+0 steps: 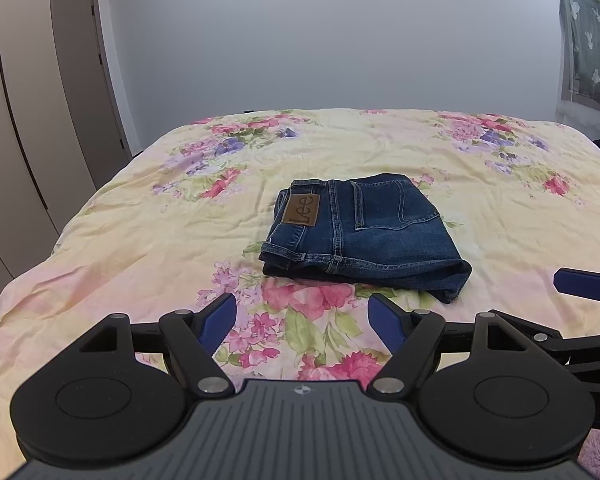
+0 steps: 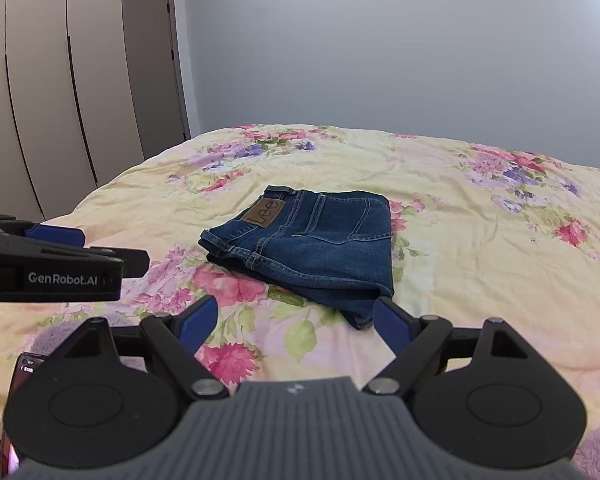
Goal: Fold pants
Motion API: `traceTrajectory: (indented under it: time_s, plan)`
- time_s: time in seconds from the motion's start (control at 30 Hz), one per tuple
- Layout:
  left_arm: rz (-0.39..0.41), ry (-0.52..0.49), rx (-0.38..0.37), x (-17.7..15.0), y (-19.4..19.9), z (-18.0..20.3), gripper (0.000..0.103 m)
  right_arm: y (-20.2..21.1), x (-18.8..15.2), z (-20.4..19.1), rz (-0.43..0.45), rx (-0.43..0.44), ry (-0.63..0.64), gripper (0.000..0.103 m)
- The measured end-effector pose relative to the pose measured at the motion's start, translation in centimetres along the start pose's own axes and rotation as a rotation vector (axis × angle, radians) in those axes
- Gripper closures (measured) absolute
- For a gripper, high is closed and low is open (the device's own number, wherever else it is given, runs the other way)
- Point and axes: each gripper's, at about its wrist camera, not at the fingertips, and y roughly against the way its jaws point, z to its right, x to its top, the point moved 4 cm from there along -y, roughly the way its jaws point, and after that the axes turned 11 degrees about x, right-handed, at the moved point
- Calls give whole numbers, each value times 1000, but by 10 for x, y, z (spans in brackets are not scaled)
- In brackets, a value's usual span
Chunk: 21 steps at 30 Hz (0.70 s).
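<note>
Jeans [image 1: 364, 232] folded in a compact stack on floral bed [image 1: 140, 240]; left tongs [image 1: 302, 322] and right tongs [image 2: 296, 320] both spread wide, empty, short of the denim.

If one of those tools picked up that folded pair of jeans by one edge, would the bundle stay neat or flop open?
The folded jeans would probably flop open: the stacked layers lie loose, with nothing pinning them. The denim looks thick, so the bundle is likely rather heavy and would sag. Pushed, it would likely drag and wrinkle the soft floral bedspread rather than glide.

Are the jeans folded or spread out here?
Folded: the jeans lie as a compact stacked bundle on the bedspread, layered edges showing, back patch up.
</note>
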Motion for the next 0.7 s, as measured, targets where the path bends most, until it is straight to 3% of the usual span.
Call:
traceTrajectory:
  time_s: [0.7]
  plan:
    - [18,-7,-12,1,2,0,16,-2,-2,-1,-5,5,1,22]
